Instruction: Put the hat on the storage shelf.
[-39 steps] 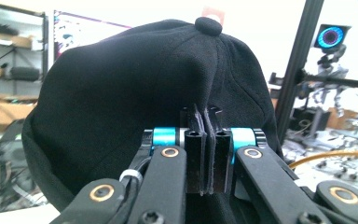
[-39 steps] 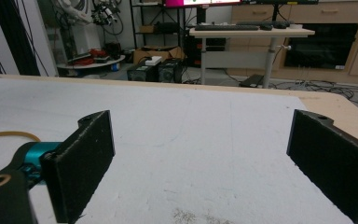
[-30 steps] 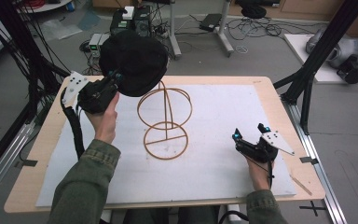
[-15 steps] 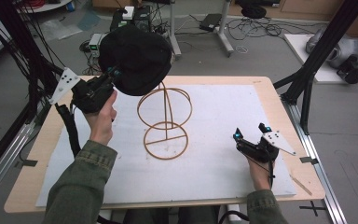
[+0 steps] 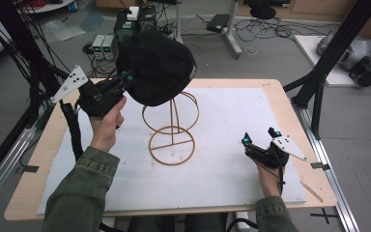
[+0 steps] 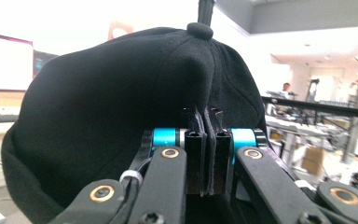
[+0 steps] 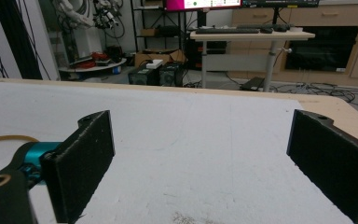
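Black fabric cap [image 5: 157,67] is hanging from the left gripper [image 5: 125,79], above and just left of the top ring of the wire stand [image 5: 171,128]. In the left gripper view the jaws are pressing together on a pinched fold of the cap [image 6: 121,121] near its crown seam, w/ the top button visible above. Cap is sitting over the stand's upper loop, and whether it is touching the wire cannot be told from the high view.

Right gripper [image 5: 261,145] is resting low over the white mat [image 5: 232,159] on the table's right side, well apart from the stand. Its jaws are standing wide apart w/ nothing between the pads [image 7: 81,158].

Judged risks from here:
- Grip is on a thin fold only. Fabric may be slipping out if the cap snags, dropping it beside the stand.
- Stand looks light, is resting on a narrow base ring and is not being held. Sideways pull from the cap rim catching the top loop could be tipping or dragging it.
- Cap is blocking the view of the loop from above, so misalignment is likely: the crown may be settling off-centre and sliding off once released.
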### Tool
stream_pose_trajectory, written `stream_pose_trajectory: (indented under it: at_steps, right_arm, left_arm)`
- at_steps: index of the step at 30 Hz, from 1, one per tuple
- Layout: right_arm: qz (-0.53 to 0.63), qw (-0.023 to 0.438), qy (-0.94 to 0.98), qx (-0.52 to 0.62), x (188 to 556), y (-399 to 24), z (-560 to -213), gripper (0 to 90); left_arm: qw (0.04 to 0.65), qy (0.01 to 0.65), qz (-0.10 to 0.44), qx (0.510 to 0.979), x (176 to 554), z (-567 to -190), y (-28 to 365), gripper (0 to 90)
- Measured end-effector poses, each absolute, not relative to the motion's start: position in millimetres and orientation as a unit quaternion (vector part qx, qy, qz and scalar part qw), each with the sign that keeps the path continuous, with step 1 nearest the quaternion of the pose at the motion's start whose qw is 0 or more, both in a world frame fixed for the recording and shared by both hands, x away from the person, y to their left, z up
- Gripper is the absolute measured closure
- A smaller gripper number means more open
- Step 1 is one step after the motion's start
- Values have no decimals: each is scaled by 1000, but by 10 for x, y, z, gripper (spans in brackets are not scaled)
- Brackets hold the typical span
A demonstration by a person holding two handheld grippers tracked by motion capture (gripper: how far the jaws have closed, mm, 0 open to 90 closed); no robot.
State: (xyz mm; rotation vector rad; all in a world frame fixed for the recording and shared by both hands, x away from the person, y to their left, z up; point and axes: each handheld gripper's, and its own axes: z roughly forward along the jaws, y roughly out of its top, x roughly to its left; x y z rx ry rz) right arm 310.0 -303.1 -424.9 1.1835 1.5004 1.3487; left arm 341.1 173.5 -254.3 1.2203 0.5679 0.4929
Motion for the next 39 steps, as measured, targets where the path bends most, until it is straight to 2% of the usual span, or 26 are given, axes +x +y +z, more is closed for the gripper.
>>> stream_pose_trajectory:
  at_steps: [22, 30, 39]
  right_arm:
    - [534, 388, 587, 468, 3089, -3038, -4238, 65]
    - [537, 387, 586, 467, 3087, -3031, -4234, 65]
    - [538, 386, 585, 468, 3085, -3052, -4230, 66]
  left_arm:
    - [720, 228, 202, 623, 3406, -2535, 1588, 877]
    - [699, 239, 172, 652, 3437, -2594, 1531, 877]
    - [697, 243, 163, 655, 3403, -2704, 1519, 877]
